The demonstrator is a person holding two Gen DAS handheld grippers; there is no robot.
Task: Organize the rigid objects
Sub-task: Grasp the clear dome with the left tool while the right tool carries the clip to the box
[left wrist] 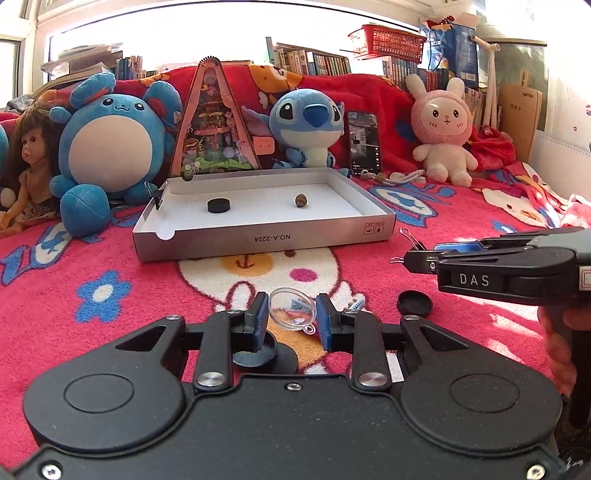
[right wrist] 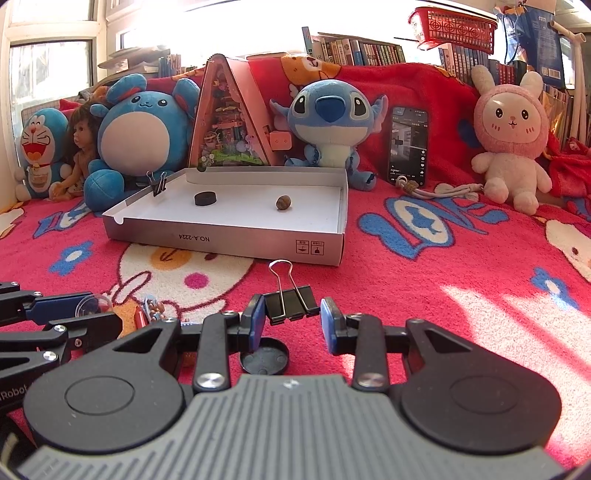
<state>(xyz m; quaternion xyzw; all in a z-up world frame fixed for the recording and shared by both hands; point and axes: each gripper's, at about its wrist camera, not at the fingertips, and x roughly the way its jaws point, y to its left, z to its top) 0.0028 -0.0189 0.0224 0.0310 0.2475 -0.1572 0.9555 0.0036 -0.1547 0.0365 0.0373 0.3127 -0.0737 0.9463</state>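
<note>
While we are gripping the clear dome in the left gripper and the binder clip in the right gripper, both just before the box, we are readying them for sorting inside.

Blown-out backlit window, sharp fisheye-bent edges

Box front wall: "NO.A-2224", upside down, w/ two handling pictograms. Right gripper body: "DAS". Left gripper body: "Robot", partly cut off.
</note>
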